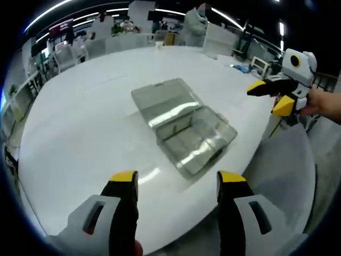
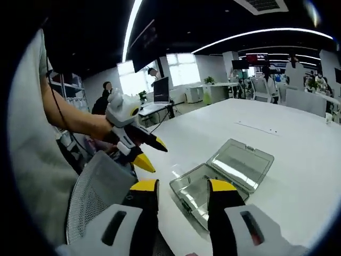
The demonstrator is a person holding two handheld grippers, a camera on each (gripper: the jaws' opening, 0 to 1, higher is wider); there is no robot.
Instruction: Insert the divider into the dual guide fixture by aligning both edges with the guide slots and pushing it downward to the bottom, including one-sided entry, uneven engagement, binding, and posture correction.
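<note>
- My left gripper [image 1: 177,184] hangs above the near edge of the white table [image 1: 80,128], jaws spread wide, yellow tips apart, nothing between them.
- My right gripper [image 2: 183,186] is likewise released: its two yellow-tipped jaws stand apart and hold nothing. In the left gripper view it shows at the right [image 1: 272,96], off the table's edge, held by my hand [image 1: 325,104], jaws parted.
- In the right gripper view my left gripper [image 2: 152,154] comes in from the left, jaws parted and angled down toward the table, clear of the case.
- The dual guide fixture is a clear plastic case [image 1: 184,128] lying on the white table with its lid [image 1: 162,98] swung fully back and resting flat on the surface. In the right gripper view the case [image 2: 221,178] sits just beyond my right jaw tips.
- The open tray half shows compartments and internal ribs; through the clear plastic I cannot tell whether the divider is seated, partly entered or out.
- Neither gripper touches the case.
- A grey mesh chair back [image 2: 98,186] stands beside the table's near edge, below my left gripper.
- Background: desks, monitors and people standing far across the room.
</note>
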